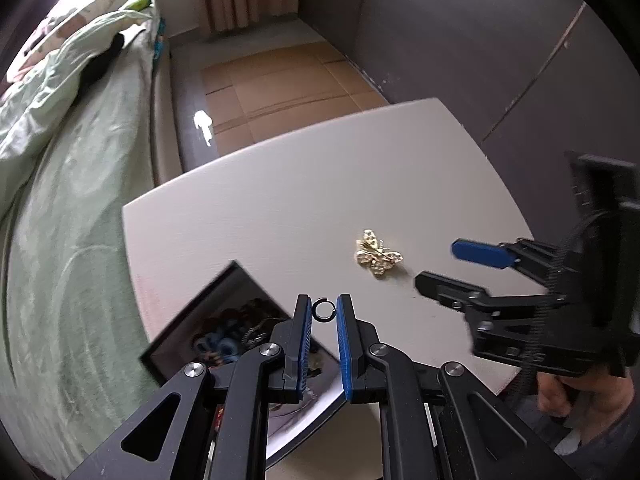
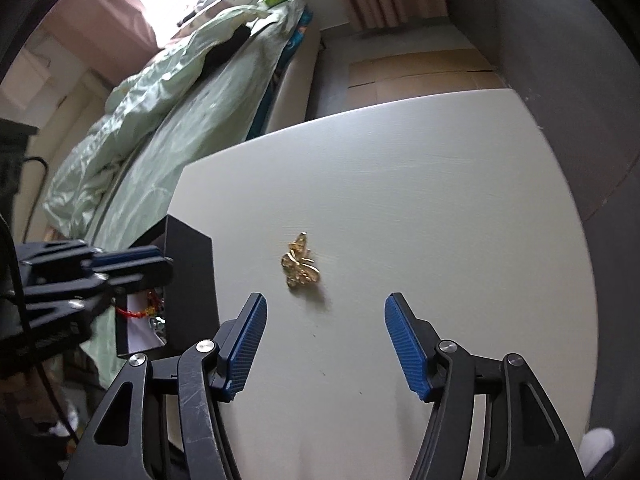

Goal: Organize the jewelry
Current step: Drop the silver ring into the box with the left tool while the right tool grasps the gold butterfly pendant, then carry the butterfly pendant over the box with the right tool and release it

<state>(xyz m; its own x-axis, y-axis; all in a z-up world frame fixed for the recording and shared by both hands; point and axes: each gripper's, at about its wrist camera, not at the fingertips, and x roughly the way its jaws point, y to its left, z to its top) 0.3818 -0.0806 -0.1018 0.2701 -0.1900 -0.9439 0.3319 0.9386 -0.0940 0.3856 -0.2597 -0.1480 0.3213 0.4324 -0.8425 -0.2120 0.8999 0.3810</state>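
Observation:
A gold butterfly brooch [image 1: 378, 258] lies on the white table [image 1: 280, 200]; it also shows in the right wrist view [image 2: 300, 267]. My left gripper [image 1: 323, 309] is shut on a small black ring [image 1: 322, 309] and holds it above the black jewelry box [image 1: 224, 328], which has several pieces inside. In the right wrist view the left gripper [image 2: 160, 266] hovers over the box [image 2: 188, 280]. My right gripper [image 2: 325, 308] is open and empty, just short of the brooch; it shows at the right in the left wrist view [image 1: 436, 264].
A bed with green bedding [image 1: 72, 184] runs along the table's left side. A dark wall [image 1: 480, 60] stands behind and right of the table. Cardboard sheets [image 1: 280, 84] lie on the floor beyond the far edge.

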